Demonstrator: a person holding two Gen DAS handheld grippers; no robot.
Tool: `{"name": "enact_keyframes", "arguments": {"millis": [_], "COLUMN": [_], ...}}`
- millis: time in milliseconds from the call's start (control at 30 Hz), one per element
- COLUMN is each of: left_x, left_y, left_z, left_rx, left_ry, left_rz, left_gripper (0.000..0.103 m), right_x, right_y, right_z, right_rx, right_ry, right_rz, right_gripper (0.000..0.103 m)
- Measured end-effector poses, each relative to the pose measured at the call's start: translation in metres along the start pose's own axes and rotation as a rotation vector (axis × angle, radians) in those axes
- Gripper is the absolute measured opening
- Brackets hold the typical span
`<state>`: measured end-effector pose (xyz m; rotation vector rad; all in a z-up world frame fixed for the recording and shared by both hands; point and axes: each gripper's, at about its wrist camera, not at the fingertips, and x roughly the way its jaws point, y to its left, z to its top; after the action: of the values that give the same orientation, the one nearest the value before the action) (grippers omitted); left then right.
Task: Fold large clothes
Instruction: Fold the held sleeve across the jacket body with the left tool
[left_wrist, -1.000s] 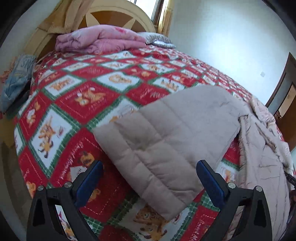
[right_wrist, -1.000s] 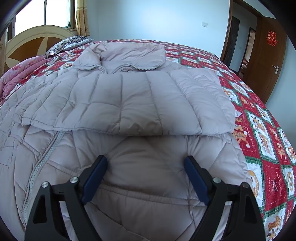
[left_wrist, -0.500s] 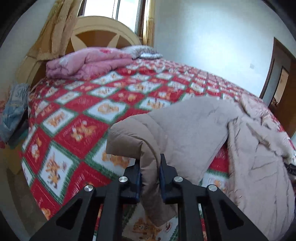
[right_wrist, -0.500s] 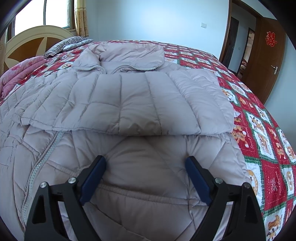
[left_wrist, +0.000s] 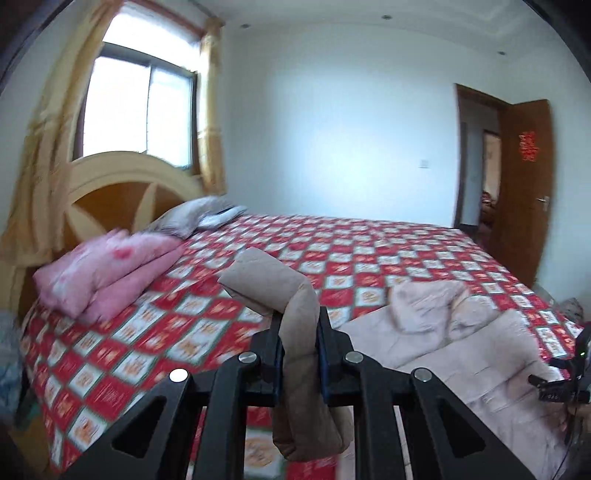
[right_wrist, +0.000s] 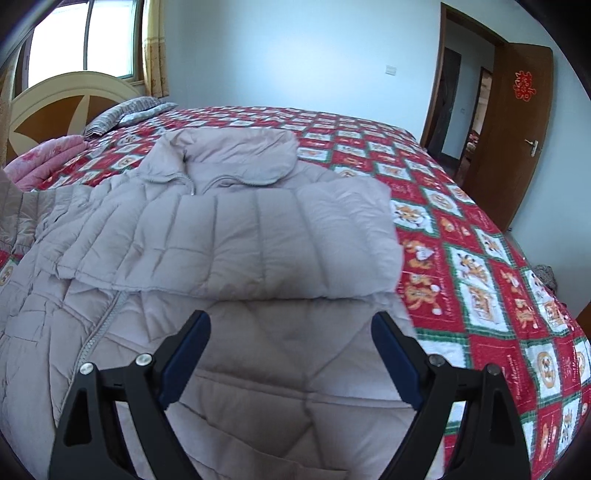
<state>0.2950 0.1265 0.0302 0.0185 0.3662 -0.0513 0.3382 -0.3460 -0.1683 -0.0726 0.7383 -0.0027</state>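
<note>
Left hand-held gripper (left_wrist: 300, 347) clamps a sleeve (left_wrist: 273, 284) of the coat (right_wrist: 229, 236), pads tight on the fabric, cuff lifted clear of the bed (left_wrist: 388, 251). Right hand-held gripper (right_wrist: 291, 354) gapes wide over the coat's lower panel, pads off it. Coat lies spread across the bed, collar toward the headboard (right_wrist: 55, 99).

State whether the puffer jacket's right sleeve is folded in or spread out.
Folded in: the sleeve lies across the puffer jacket's chest, cuff near the zipper.
</note>
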Motion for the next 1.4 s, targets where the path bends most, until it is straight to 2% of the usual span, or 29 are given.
{"name": "enact_keyframes", "arguments": {"millis": [167, 333, 500, 667, 733, 767, 800, 833, 967, 1100, 1233, 1300, 1400], "left_x": [0.040, 0.080, 0.107, 0.127, 0.132, 0.135, 0.134, 0.132, 0.134, 0.144, 0.161, 0.171, 0.175], "left_y": [-0.083, -0.167, -0.231, -0.271, -0.281, -0.283, -0.282, -0.279, -0.260, -0.212, -0.152, -0.119, -0.081], "left_z": [0.009, -0.013, -0.039, -0.059, -0.064, -0.065, -0.066, -0.066, -0.068, -0.070, -0.074, -0.075, -0.080], "left_rx": [0.075, 0.140, 0.203, 0.260, 0.293, 0.297, 0.292, 0.285, 0.285, 0.232, 0.168, 0.101, -0.004], "left_ry": [0.019, 0.093, 0.158, 0.193, 0.196, 0.194, 0.175, 0.152, 0.142, 0.151, 0.170, 0.201, 0.224], "left_rz": [-0.154, -0.299, -0.365, -0.400, -0.395, -0.384, -0.372, -0.366, -0.339, -0.282, -0.178, -0.123, -0.091], "left_gripper": [0.014, 0.014, 0.014, 0.016, 0.035, 0.059, 0.077, 0.081, 0.082, 0.082, 0.083, 0.083, 0.083], "right_x": [0.004, 0.006, 0.013, 0.016, 0.017, 0.018, 0.018, 0.019, 0.020, 0.010, -0.007, -0.006, 0.012], "right_y": [-0.015, -0.024, -0.030, -0.028, -0.028, -0.027, -0.025, -0.025, -0.024, -0.027, -0.018, -0.003, 0.020], "right_z": [-0.010, -0.021, -0.030, -0.034, -0.035, -0.035, -0.036, -0.036, -0.036, -0.031, -0.005, 0.012, 0.033], "right_rx": [0.045, 0.064, 0.094, 0.094, 0.092, 0.088, 0.081, 0.077, 0.071, 0.097, 0.183, 0.166, 0.146], "right_ry": [0.024, 0.044, 0.053, 0.046, 0.049, 0.050, 0.052, 0.054, 0.062, 0.048, 0.037, 0.041, 0.082], "right_rz": [-0.017, -0.020, -0.011, -0.011, -0.015, -0.018, -0.023, -0.026, -0.028, 0.006, 0.178, 0.238, 0.284], "right_gripper": [0.091, 0.091, 0.091, 0.094, 0.095, 0.096, 0.096, 0.097, 0.097, 0.097, 0.096, 0.090, 0.079]}}
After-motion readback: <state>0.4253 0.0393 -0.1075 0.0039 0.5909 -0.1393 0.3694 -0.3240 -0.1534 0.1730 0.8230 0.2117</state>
